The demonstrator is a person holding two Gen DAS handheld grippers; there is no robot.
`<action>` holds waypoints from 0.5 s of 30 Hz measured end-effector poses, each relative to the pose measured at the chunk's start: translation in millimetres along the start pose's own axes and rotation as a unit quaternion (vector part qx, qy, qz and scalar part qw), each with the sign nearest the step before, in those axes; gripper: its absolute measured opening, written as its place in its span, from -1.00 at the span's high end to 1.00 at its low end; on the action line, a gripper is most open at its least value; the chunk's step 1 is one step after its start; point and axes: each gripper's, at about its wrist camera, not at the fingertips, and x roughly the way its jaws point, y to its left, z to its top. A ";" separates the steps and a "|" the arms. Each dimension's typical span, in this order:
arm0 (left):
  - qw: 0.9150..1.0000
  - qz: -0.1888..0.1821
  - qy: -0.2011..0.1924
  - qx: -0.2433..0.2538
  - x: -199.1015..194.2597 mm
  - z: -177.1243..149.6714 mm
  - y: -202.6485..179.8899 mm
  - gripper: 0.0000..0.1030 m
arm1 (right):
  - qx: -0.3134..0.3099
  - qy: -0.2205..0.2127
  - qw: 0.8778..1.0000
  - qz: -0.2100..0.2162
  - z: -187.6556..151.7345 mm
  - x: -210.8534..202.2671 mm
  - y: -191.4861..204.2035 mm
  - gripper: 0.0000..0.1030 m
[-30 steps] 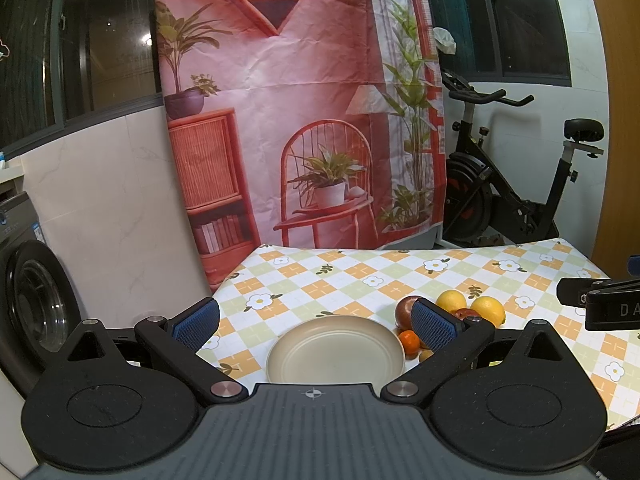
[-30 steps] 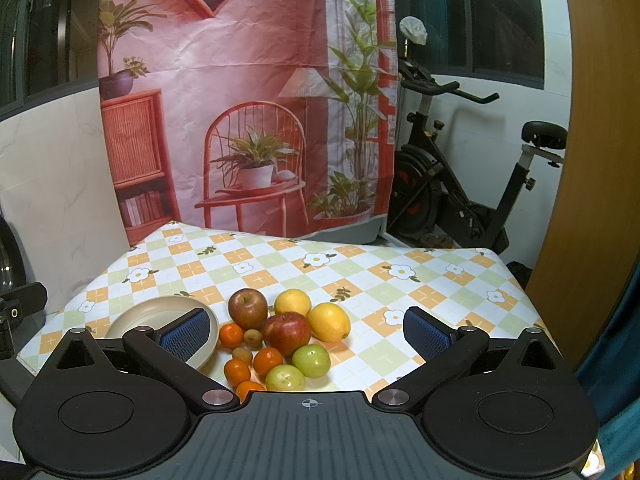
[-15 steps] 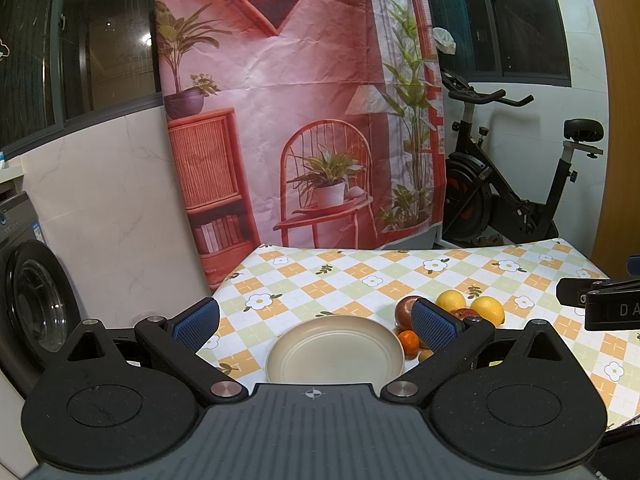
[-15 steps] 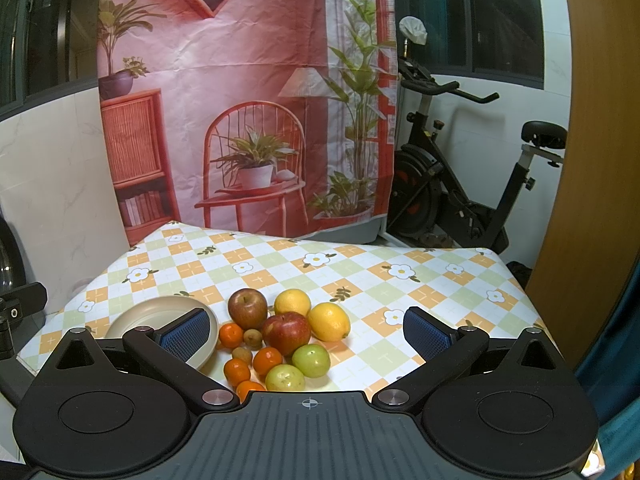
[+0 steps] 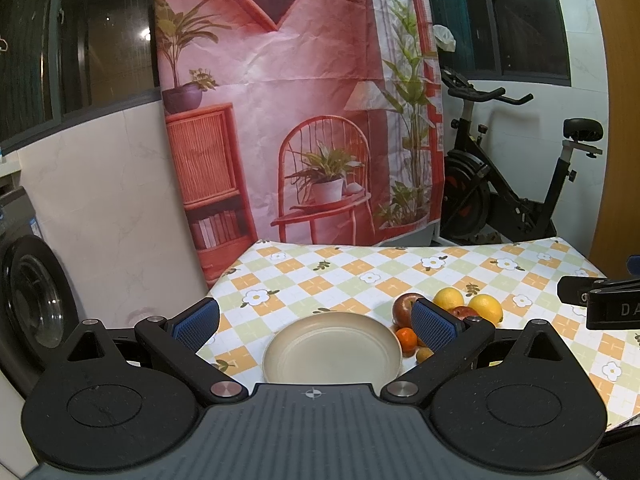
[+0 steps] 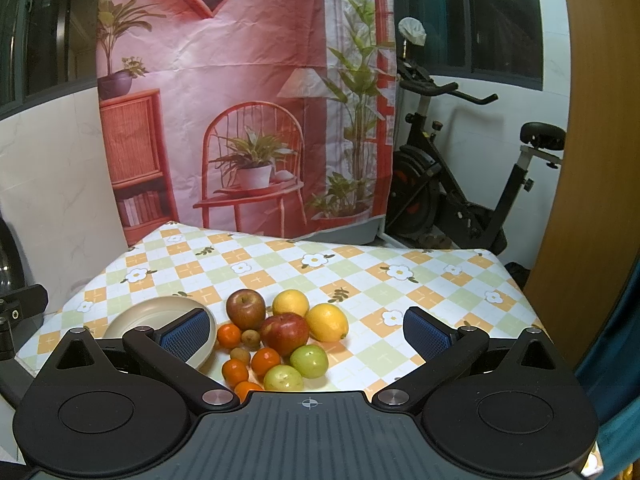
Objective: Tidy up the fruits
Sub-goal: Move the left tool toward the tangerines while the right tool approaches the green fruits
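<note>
A beige plate (image 5: 332,346) lies on the checked tablecloth, right in front of my open, empty left gripper (image 5: 314,322). It also shows in the right wrist view (image 6: 160,312), at the left. To its right is a cluster of fruit: two red apples (image 6: 285,333), two lemons (image 6: 327,322), two green apples (image 6: 309,361), several small oranges (image 6: 265,361) and small brown fruits (image 6: 251,338). My right gripper (image 6: 306,334) is open and empty, held above the near edge of the cluster. Part of the cluster (image 5: 486,307) shows in the left wrist view behind my right finger.
The table (image 6: 360,272) ends against a pink printed backdrop (image 6: 248,92). An exercise bike (image 6: 460,184) stands at the back right, a wooden panel (image 6: 588,160) at the right, a washing machine (image 5: 28,304) at the left.
</note>
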 end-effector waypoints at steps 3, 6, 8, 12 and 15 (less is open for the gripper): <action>1.000 -0.006 -0.005 0.000 3.2 1.8 0.5 -1.00 | -0.004 -0.005 1.000 0.003 -0.5 0.7 -4.2 -1.00; 1.000 -0.001 -0.009 0.006 13.5 6.0 0.9 -1.00 | -0.006 -0.026 1.000 0.012 0.7 2.7 -15.2 -0.99; 1.000 0.004 -0.015 0.008 20.1 10.5 1.6 -0.99 | -0.006 -0.042 0.999 0.021 3.6 9.8 -25.5 -1.00; 0.999 -0.005 -0.034 0.003 35.3 16.4 -3.0 -0.98 | 0.002 -0.079 0.996 0.038 6.0 31.8 -48.1 -1.00; 0.998 -0.021 -0.053 -0.010 43.9 15.6 -6.0 -0.96 | -0.009 -0.113 0.993 0.033 -0.4 50.4 -57.6 -1.00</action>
